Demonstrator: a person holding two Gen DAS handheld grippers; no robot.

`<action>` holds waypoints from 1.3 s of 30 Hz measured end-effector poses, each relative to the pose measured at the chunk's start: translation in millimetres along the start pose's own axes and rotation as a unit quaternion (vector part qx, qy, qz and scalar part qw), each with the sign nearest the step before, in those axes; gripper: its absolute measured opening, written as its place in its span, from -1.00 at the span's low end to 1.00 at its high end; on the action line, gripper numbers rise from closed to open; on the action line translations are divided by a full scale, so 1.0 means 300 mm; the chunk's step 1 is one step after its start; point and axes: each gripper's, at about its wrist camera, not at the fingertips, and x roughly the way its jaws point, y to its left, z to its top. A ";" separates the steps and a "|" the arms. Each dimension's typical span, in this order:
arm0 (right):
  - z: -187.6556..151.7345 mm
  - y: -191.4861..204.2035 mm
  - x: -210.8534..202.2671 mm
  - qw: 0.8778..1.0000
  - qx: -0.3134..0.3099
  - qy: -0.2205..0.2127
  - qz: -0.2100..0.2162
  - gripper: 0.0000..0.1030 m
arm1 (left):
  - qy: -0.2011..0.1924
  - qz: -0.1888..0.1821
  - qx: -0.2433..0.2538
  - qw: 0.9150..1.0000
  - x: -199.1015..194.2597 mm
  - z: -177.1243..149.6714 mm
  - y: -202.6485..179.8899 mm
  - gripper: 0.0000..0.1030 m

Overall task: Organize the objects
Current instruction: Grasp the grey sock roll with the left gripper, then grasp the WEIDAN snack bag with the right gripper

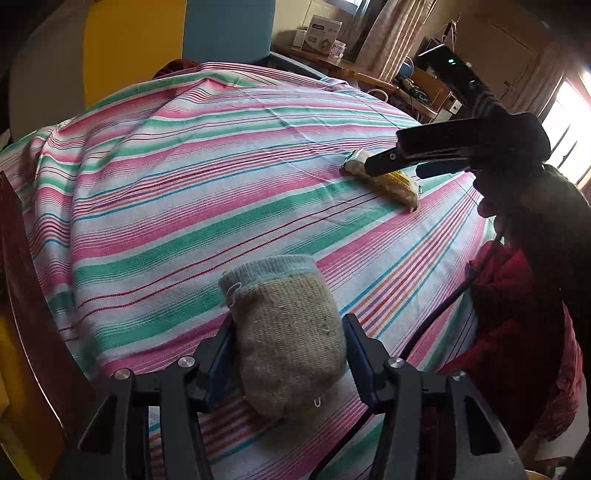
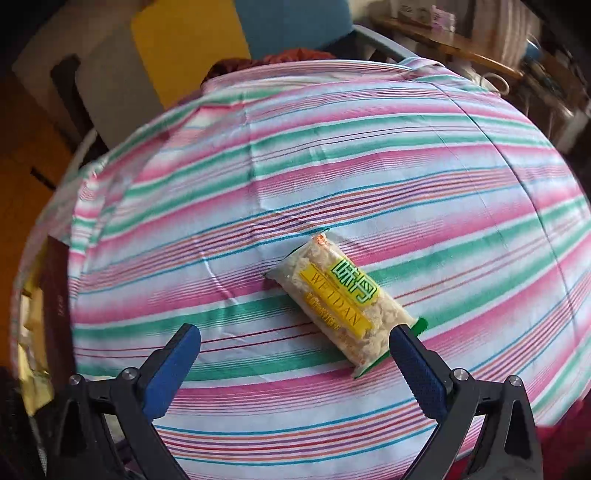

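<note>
1. Jaws of left gripper [image 1: 288, 354] clenched on a rolled knit sock [image 1: 286, 339], beige body with pale blue cuff; blue pads pressing both flanks of the roll.
2. Jaws of right gripper [image 2: 295, 354] spread wide, nothing between the pads; right pad tip just beside the near corner of a snack packet [image 2: 343, 306].
3. Sock held at 6 o'clock in left wrist view, cuff end pointing away toward 12 o'clock, over the striped sheet [image 1: 184, 166].
4. Snack packet lying flat on the sheet, clear wrapper, yellow band lettered "WEIDAN", green characters; long axis running 11 to 5 o'clock in right wrist view.
5. In left wrist view, packet at 2 o'clock, partly hidden behind the right gripper's dark finger; well apart from the sock.
6. Sheet striped pink, green, white, with thin red and blue lines; a few creases.
7. Red fabric [image 1: 517, 350] bunched at 4 o'clock in left wrist view.
8. Cluttered wooden shelf [image 1: 354, 70] with a white box [image 1: 321, 33] at 1 o'clock, beyond the sheet.
</note>
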 end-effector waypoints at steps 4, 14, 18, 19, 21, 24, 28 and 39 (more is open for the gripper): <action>0.046 -0.010 0.098 0.996 -0.051 0.053 -0.048 1.00 | -0.001 -0.008 -0.007 1.000 0.000 0.002 0.018 0.09; 0.023 -0.029 0.100 0.997 -0.047 0.046 -0.027 -0.14 | -0.012 -0.011 -0.012 1.000 -0.002 -0.005 0.026 0.06; -0.031 0.051 0.097 0.997 -0.070 0.044 0.005 -0.14 | -0.015 0.001 -0.010 1.000 -0.024 -0.011 0.020 0.05; -0.044 0.068 0.100 0.996 -0.074 0.044 0.014 -0.14 | -0.019 0.002 -0.009 1.000 -0.037 -0.014 0.017 0.05; -0.062 0.094 0.105 0.995 -0.083 0.041 0.026 -0.13 | -0.028 0.006 -0.009 1.000 -0.065 -0.016 0.011 0.05; -0.074 0.086 0.106 0.995 -0.087 0.036 0.034 -0.11 | -0.042 0.014 -0.015 0.999 -0.120 -0.022 0.012 0.05; -0.086 0.055 0.104 0.995 -0.086 0.034 0.041 -0.09 | -0.070 0.034 -0.029 0.997 -0.212 -0.031 0.028 0.05; -0.078 0.118 0.102 0.993 -0.108 0.028 0.027 -0.06 | -0.152 0.145 -0.070 0.975 -0.489 -0.098 0.169 0.05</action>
